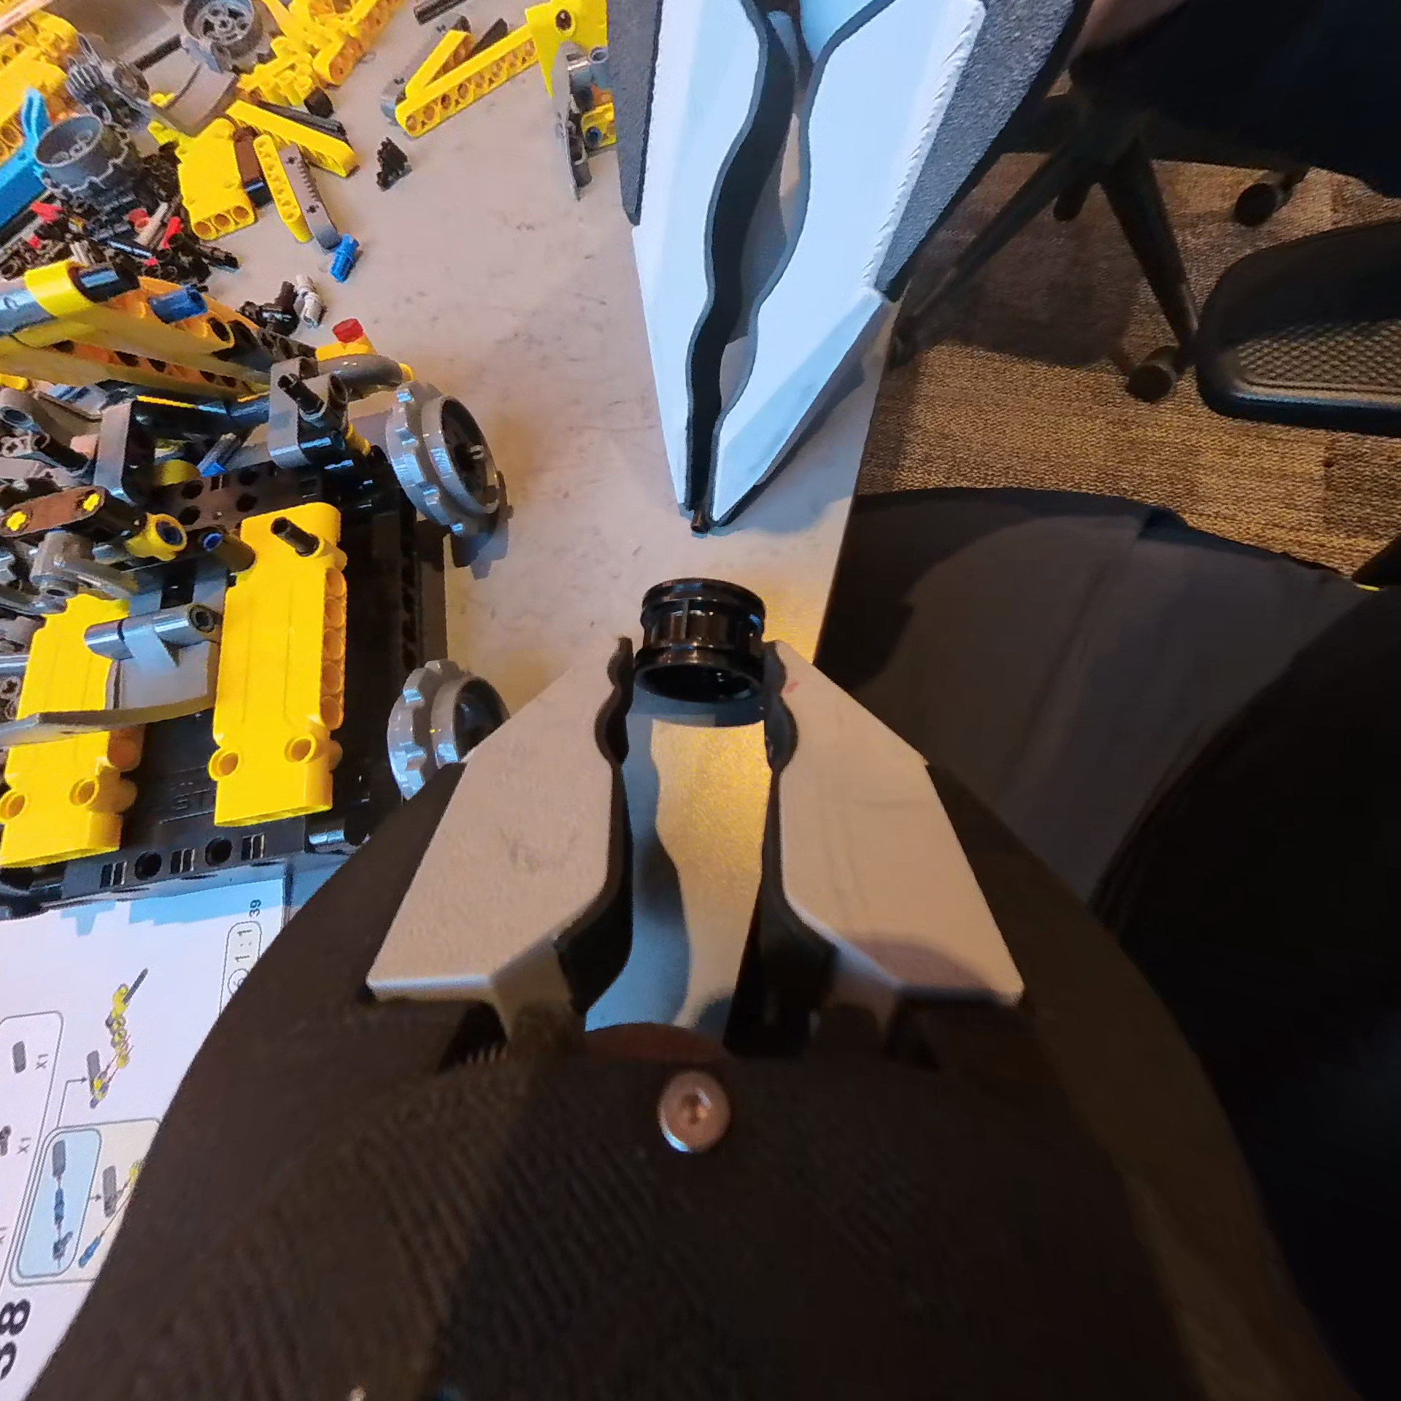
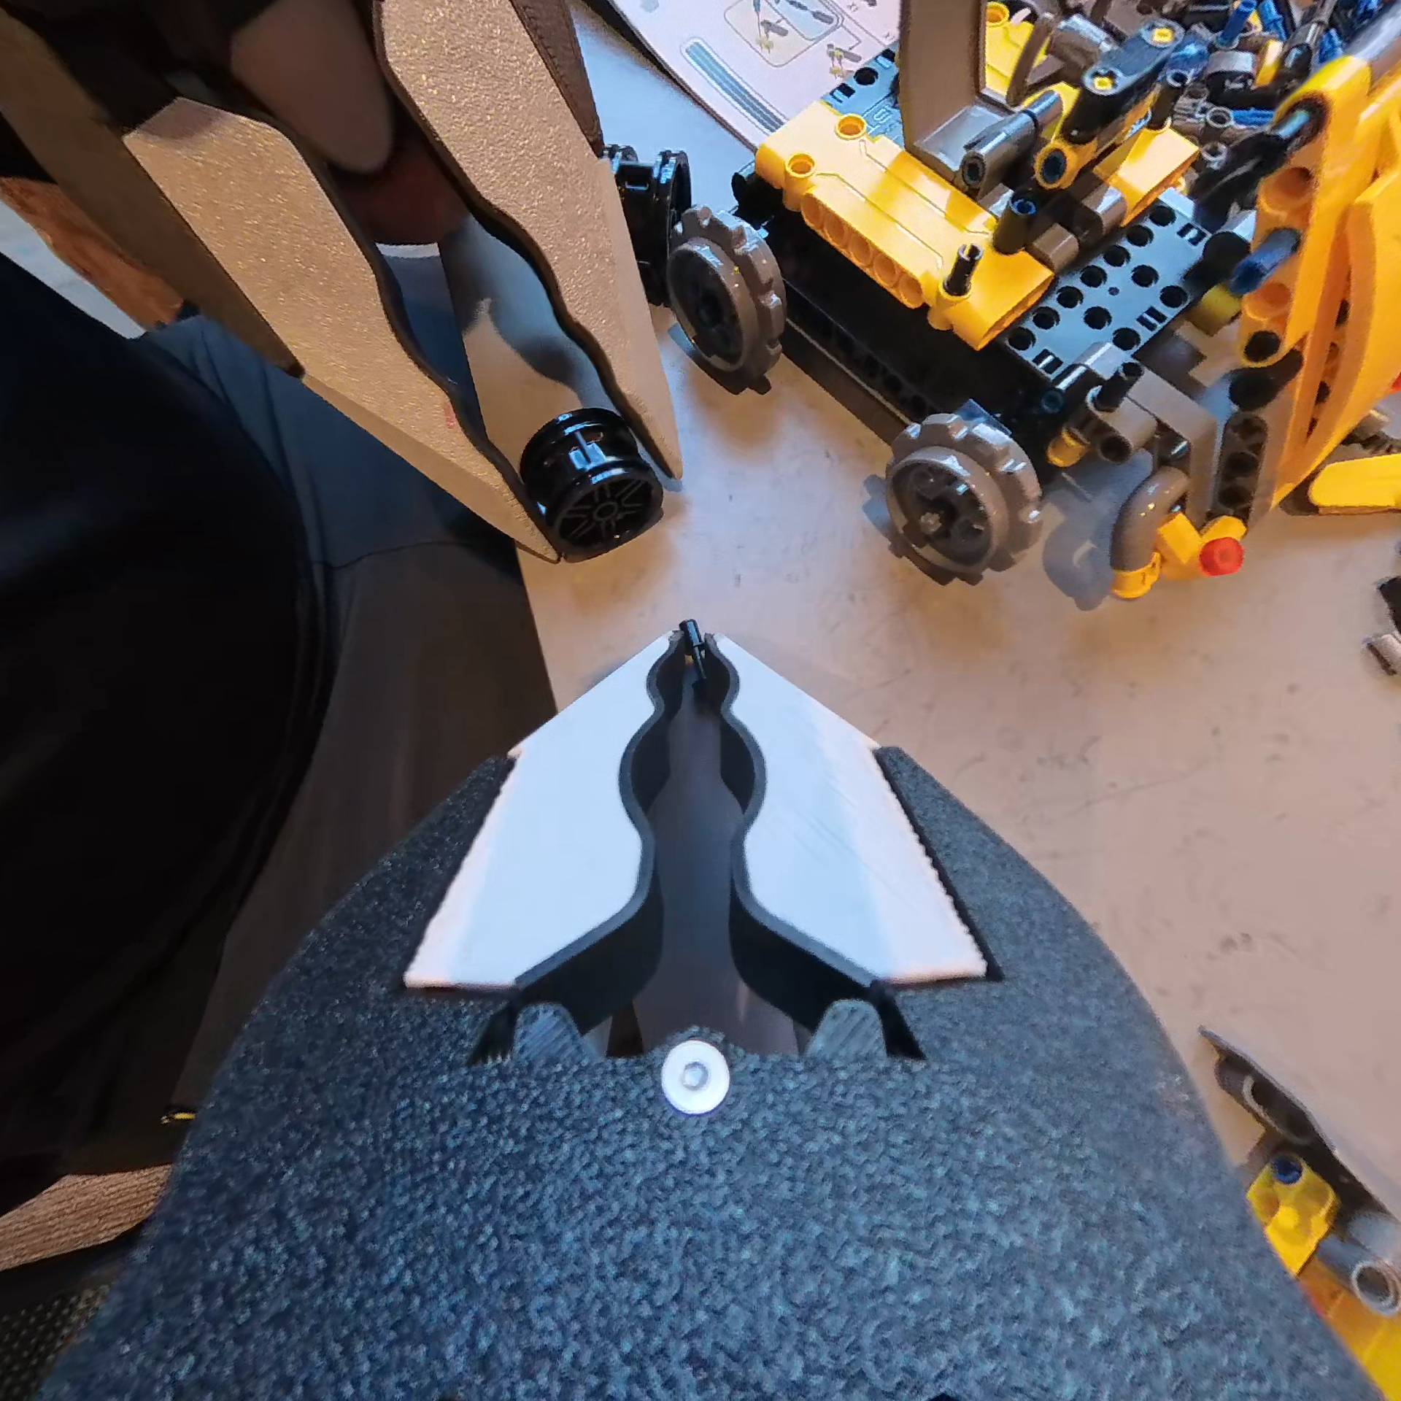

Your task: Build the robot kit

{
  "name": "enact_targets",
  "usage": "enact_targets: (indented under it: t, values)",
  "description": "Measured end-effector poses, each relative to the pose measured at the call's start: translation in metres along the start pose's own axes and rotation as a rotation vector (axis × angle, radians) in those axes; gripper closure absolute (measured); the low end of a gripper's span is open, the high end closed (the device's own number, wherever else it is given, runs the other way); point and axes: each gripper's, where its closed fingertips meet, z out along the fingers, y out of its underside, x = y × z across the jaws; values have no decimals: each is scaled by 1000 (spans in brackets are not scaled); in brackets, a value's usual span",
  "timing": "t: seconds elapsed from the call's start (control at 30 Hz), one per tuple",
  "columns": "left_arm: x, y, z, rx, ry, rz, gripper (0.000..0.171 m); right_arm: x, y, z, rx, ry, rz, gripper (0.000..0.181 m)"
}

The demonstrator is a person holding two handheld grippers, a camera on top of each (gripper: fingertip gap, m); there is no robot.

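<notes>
My left gripper point(image 1: 699, 658) is shut on a black wheel rim point(image 1: 699, 644), held at its fingertips just above the table's near edge. The rim also shows in the right wrist view point(image 2: 595, 493), between the left gripper's fingers point(image 2: 485, 303). My right gripper point(image 2: 694, 653) is shut on a small black pin point(image 2: 691, 644) that sticks out past its tips. In the left wrist view the right gripper point(image 1: 709, 519) points its pin toward the rim, a short gap apart. A yellow and black toy vehicle chassis point(image 1: 273, 644) with grey sprocket wheels point(image 1: 447, 462) stands beside both grippers.
Loose yellow, grey and black building pieces point(image 1: 227, 114) cover the far table. An instruction booklet point(image 1: 98, 1099) lies near the chassis. Another black rim point(image 2: 652, 197) lies by a sprocket. The table edge point(image 1: 841, 546) drops to a person's lap; an office chair point(image 1: 1289, 341) stands on carpet. My hands' fingertips stand some 4 cm from each other.
</notes>
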Motion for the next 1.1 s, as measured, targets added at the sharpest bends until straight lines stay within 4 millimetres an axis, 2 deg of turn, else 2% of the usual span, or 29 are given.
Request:
enact_targets:
  t: [0.27,0.43,0.63,0.97,1.1]
  values:
    - [1,2,-3,12,-3,-11,131,3,-9,-9,79,25,26,176]
    - [0,4,-7,35,-7,-32,134,-10,-15,-9,116,24,-29,177]
    - [-1,5,-7,19,-2,-39,132,-15,-18,-6,141,39,-55,177]
    - [-4,7,-22,53,-18,-24,130,-28,-41,-24,147,235,-318,177]
    - [-8,5,-31,75,-12,-29,133,-35,-49,-24,154,252,-369,177]
